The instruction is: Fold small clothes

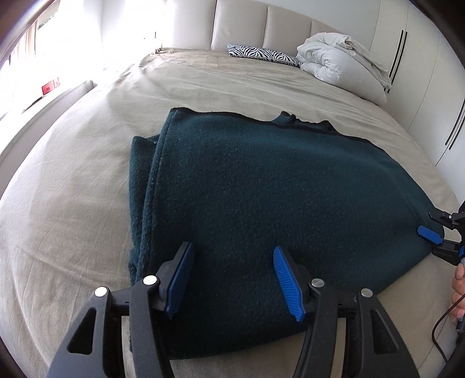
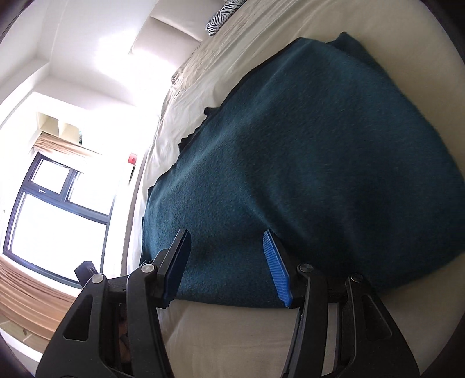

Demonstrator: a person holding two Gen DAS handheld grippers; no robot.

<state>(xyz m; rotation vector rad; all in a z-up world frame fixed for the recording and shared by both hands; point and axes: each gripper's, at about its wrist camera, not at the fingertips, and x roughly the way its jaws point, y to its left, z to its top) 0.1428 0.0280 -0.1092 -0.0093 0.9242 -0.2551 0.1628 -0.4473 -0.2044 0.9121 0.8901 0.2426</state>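
Bright window (image 2: 58,209) beside beige bed (image 1: 72,189) with padded headboard (image 1: 261,26).

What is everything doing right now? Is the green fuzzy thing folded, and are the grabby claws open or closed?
Dark green fleece garment: folded over in layers, lying flat on the bed.
Left gripper: open, jaws spread over the garment's near edge.
Right gripper: open, jaws spread at the garment's edge.
Bed sheet: spread out, lightly wrinkled.
White duvet: bundled up by the headboard.
Zebra-print pillow: lying flat.
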